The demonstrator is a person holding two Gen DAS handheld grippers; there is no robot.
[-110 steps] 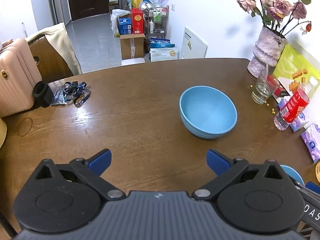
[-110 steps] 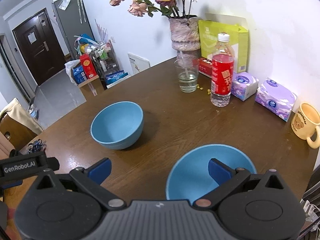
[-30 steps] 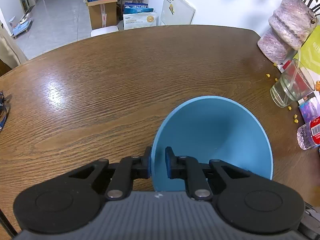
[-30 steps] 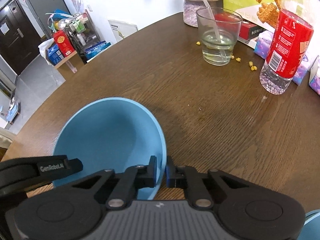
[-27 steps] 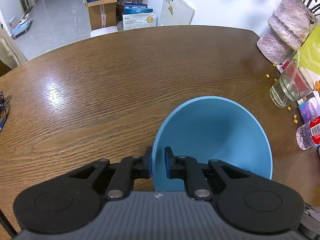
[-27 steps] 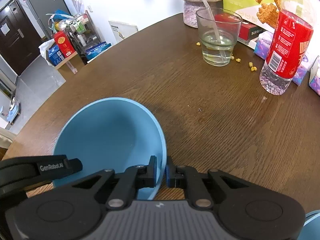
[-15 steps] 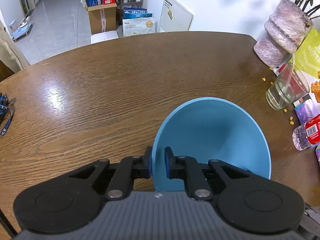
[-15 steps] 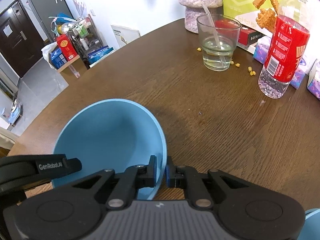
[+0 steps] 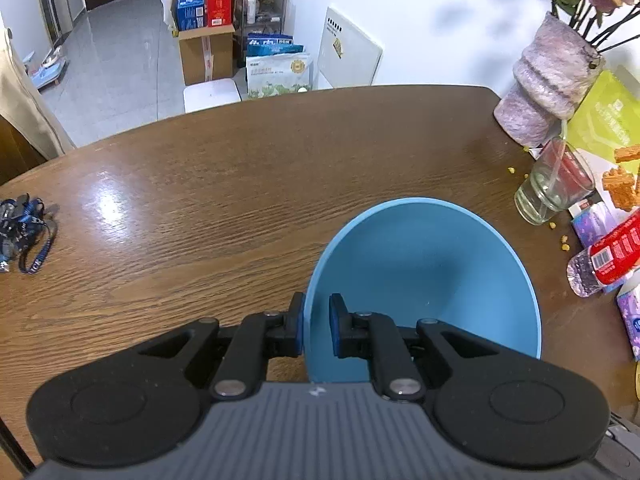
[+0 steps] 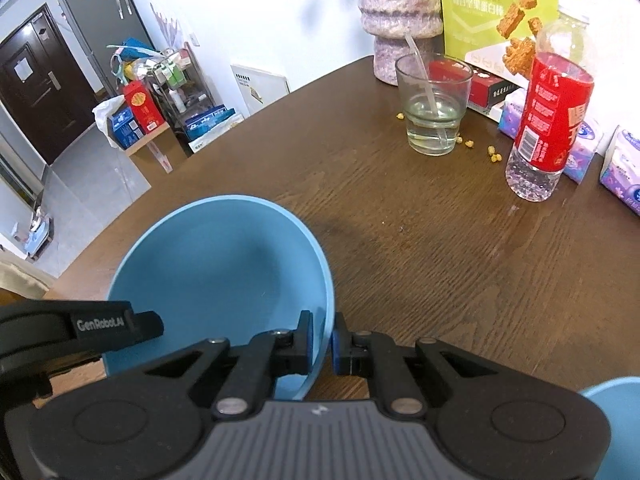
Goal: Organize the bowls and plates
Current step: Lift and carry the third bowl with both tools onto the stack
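Left wrist view, table: a brown wood-grain table (image 9: 248, 184) fills most of both views and serves as the landmark for everything below.
Bowl: one blue bowl (image 9: 424, 280) sits over the near right part of the table, tilted, its hollow facing the cameras; the right wrist view shows the same bowl (image 10: 224, 272) at lower left.
Second bowl: a sliver of another blue bowl (image 10: 616, 412) shows at the near right corner of the table in the right wrist view.
Left gripper: the left gripper (image 9: 317, 330) pinches the bowl's near left rim, one pad outside the wall and one inside.
Right gripper: the right gripper (image 10: 322, 342) pinches the bowl's near right rim in the same way, the rim caught between its blue pads.
Vase: a mottled pink vase (image 9: 544, 80) with dried roses stands at the far right edge of the table.
Bottle: a clear bottle with a red label (image 10: 550, 128) stands near the right edge of the table.
Glass: a drinking glass (image 10: 434, 108) with some water and a straw stands just in front of the vase.
Lanyard: a blue lanyard (image 9: 24, 236) lies at the left edge of the table.
Crumbs: small yellow crumbs (image 10: 494, 154) are scattered on the table between glass and bottle.
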